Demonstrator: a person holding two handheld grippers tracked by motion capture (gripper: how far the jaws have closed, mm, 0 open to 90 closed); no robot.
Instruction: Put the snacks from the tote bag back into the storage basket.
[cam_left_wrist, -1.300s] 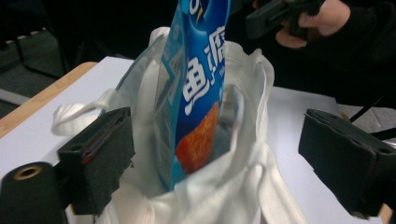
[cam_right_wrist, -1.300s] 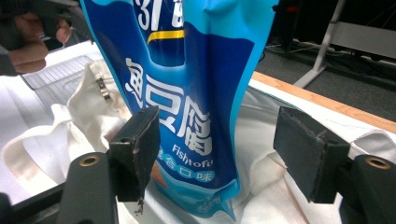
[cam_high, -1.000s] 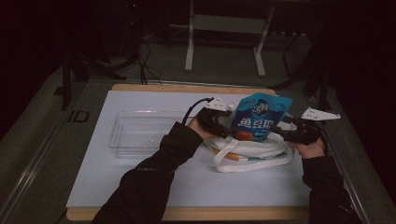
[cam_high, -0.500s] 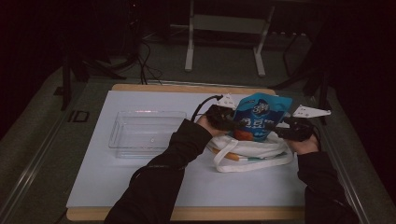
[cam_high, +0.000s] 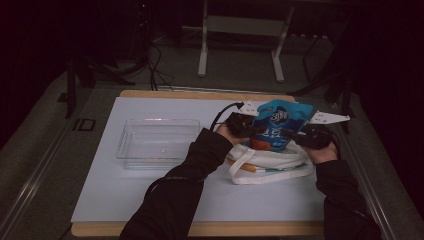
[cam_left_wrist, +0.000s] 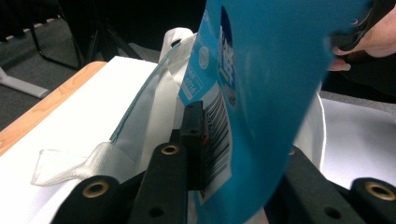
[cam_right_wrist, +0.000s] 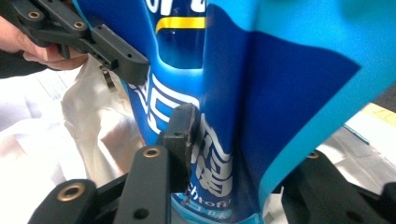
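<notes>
From above, my two dark sleeves reach in from the near edge of a white-topped table (cam_high: 150, 200). Toward its right side lies a white cloth bag (cam_high: 270, 162) with looped handles, and above it stands a blue snack pouch (cam_high: 278, 125), upright, gripped from both sides. My left gripper (cam_high: 250, 126) clamps the pouch's left edge and my right gripper (cam_high: 295, 136) clamps its right edge; both sets of jaws have just been closing and now press on the pouch.

The left gripper view gives what the high view cannot: a barcode and small print on the pouch's back (cam_left_wrist: 261, 93), right beside my black jaw pad, with the cloth bag (cam_left_wrist: 154, 112) just behind it.

The right gripper view shows the pouch's front (cam_right_wrist: 243, 93): large white characters, a yellow stripe, and small Latin letters near the bottom that seem to end in "tofu". My left gripper (cam_right_wrist: 107, 46) bites the pouch's far edge there.

Farther left on the table sits a clear plastic tray (cam_high: 131, 152), well apart from the pouch.
</notes>
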